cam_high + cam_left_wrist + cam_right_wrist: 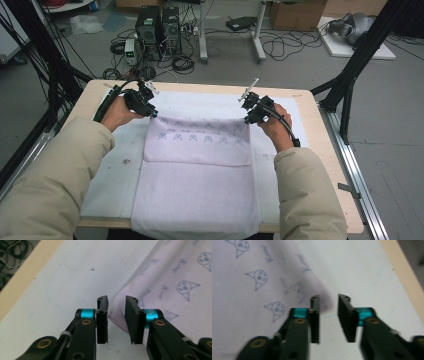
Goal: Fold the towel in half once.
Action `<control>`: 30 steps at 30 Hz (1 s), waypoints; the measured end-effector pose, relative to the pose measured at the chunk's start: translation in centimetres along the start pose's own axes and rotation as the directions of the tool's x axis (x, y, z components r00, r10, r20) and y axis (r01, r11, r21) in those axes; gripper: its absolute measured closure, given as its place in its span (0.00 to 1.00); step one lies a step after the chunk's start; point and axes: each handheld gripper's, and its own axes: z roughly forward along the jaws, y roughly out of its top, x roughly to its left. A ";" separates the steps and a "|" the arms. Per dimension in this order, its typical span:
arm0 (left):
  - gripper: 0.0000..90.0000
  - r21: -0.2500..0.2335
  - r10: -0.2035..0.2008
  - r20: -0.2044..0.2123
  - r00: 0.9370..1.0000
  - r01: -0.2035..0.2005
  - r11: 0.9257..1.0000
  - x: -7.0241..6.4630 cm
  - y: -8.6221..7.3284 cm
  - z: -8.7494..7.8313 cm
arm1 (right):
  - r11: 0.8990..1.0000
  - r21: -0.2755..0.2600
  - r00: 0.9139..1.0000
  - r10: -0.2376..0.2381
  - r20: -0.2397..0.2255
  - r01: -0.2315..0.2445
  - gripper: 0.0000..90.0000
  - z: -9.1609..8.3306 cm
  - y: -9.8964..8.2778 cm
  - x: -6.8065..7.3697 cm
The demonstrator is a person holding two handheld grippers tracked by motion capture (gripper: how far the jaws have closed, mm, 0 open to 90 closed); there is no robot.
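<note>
A pale lilac towel point(197, 170) printed with small blue cartoon faces lies on a white mat point(112, 175), its far part folded back toward me. My left gripper point(152, 114) is at the fold's far left corner. In the left gripper view its jaws point(116, 300) stand open, with the towel's hemmed corner point(117, 315) in the gap and neither pad pressing on it. My right gripper point(247, 120) is at the far right corner. In the right gripper view its jaws point(329, 298) are also apart, with the towel's edge point(287, 285) reaching just to the left pad, slightly blurred.
The mat covers a light wooden table point(320, 150) whose bare edge shows at the right and the far side. Beyond the table, computer towers point(157, 30) and tangled cables point(180, 62) sit on the floor. Black frame posts point(350, 75) stand at both sides.
</note>
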 end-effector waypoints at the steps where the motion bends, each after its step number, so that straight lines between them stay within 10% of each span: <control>1: 0.67 -0.014 0.009 0.013 1.000 -0.009 1.000 -0.1 -0.3 -0.1 | 1.000 -0.004 1.000 0.018 -0.014 -0.018 0.65 0.0 -0.2 -0.1; 6: 0.44 -0.089 0.055 0.078 0.995 -0.048 0.995 -0.5 -1.8 -1.3 | 0.996 -0.081 0.993 0.022 -0.112 -0.031 0.49 -1.2 -1.4 0.0; 12: 0.34 -0.143 0.166 0.150 0.975 -0.145 0.979 -2.2 -3.3 -4.0 | 0.995 -0.084 0.981 -0.076 -0.181 0.061 0.43 -1.9 -3.3 1.6; 16: 0.32 -0.110 0.221 0.144 0.964 -0.207 0.972 -3.7 -4.4 -5.2 | 0.985 -0.076 0.955 -0.168 -0.243 0.154 0.43 -2.0 -4.3 3.6; 19: 0.31 -0.075 0.266 0.149 0.952 -0.257 0.964 -4.7 -5.2 -5.5 | 0.961 -0.009 0.929 -0.270 -0.254 0.276 0.43 -1.5 -4.6 5.1; 30: 0.30 0.047 0.380 0.214 0.900 -0.398 0.916 -8.5 -5.6 -3.6 | 0.871 0.072 0.846 -0.447 -0.292 0.485 0.46 -0.3 -4.6 8.2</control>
